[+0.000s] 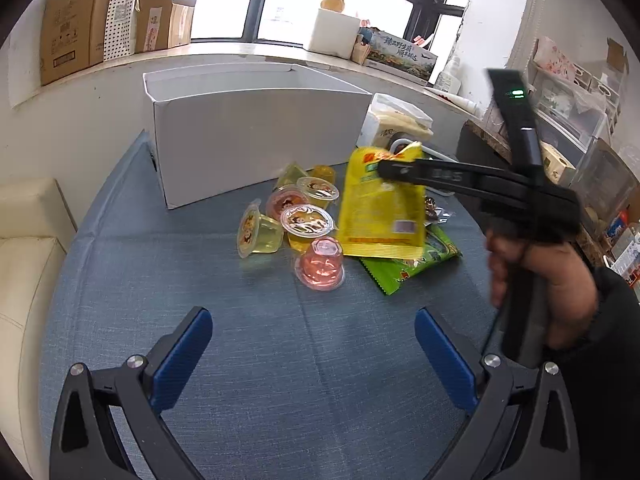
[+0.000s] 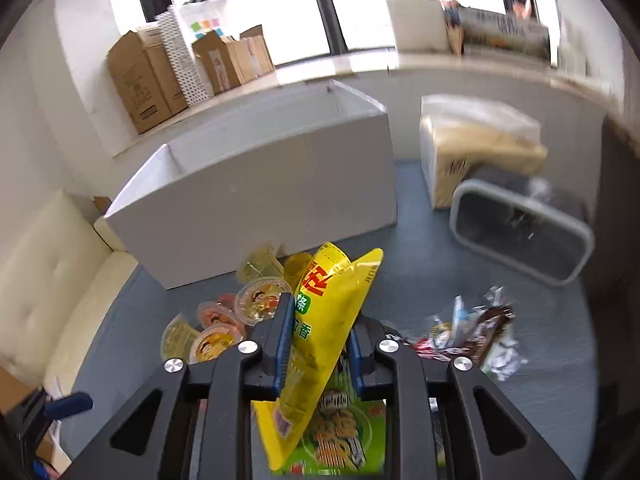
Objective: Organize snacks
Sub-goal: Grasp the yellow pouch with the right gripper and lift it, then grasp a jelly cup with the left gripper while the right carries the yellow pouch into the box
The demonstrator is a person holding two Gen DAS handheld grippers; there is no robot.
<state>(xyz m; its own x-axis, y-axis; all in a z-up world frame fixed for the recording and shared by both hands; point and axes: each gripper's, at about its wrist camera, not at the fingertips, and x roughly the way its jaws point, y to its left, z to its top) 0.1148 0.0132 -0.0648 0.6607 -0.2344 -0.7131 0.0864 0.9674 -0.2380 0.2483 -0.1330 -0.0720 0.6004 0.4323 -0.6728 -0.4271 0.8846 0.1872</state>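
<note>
Above the jelly cups: yellow snack pouch, clamped near its top in right gripper. Left gripper spread, empty. Advice: clear the white box rim before releasing.

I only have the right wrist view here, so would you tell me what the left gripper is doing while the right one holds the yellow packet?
Observer: The left gripper is open and empty, above bare blue tablecloth in front of the snack pile.
Operator: Thank you. Is the yellow packet off the table?
Observer: Yes. From the left wrist view, the right gripper pinches the yellow packet near its top, so it hangs above the green packet.
Operator: Any jelly cup I may be missing?
Observer: A pink jelly cup sits upside down at the near edge of the pile, left of the green packet.
</note>
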